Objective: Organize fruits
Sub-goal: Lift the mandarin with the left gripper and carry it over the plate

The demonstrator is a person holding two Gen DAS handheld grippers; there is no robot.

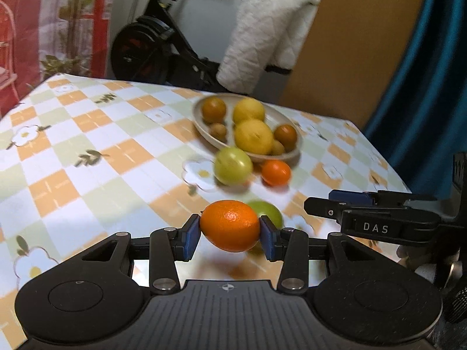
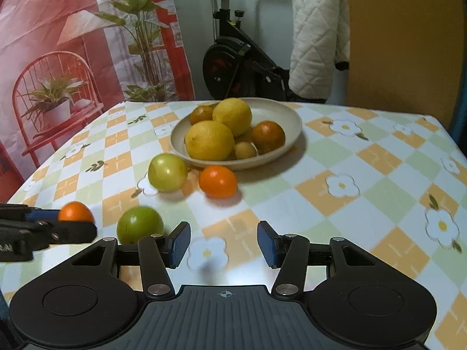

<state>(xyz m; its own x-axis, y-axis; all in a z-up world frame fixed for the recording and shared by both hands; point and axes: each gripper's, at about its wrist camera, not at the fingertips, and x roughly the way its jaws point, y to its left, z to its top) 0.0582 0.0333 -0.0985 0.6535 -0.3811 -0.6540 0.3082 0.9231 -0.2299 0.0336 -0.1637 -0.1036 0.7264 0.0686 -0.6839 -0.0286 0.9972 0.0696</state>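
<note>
The small orange (image 1: 230,226) sits clamped between the blue pads of the left gripper (image 1: 230,233), jaws closed partway onto its sides, and it appears lifted clear of the desk (image 1: 87,151), though the blur makes the gap hard to judge. The step in hand looks like carrying it to the beige bowl (image 2: 292,116), which already holds two lemons (image 2: 210,140), darker oranges and a few small brownish fruits. To do it well, hold the squeeze steady on this round, slippery fruit, travel over the loose fruit rather than through it, and lower the orange into the free part of the bowl on the camera's right before releasing, so it does not knock a lemon out or roll off the rim.

Near the bowl lie a yellow-green apple (image 2: 167,172) and a second orange (image 2: 218,181), apart from each other; a greener apple (image 2: 140,224) rests closer in, just behind the held orange. The right gripper (image 2: 223,243) hovers over the cloth with its jaws partly open and nothing between them; it might take the green apple next.

The desk wears a checked cloth of orange, pale green and white with daisies. Behind stand an exercise bike (image 2: 233,58) draped with a white quilted cover (image 2: 315,38), a red printed backdrop (image 2: 58,43) and a teal curtain (image 1: 432,73).
</note>
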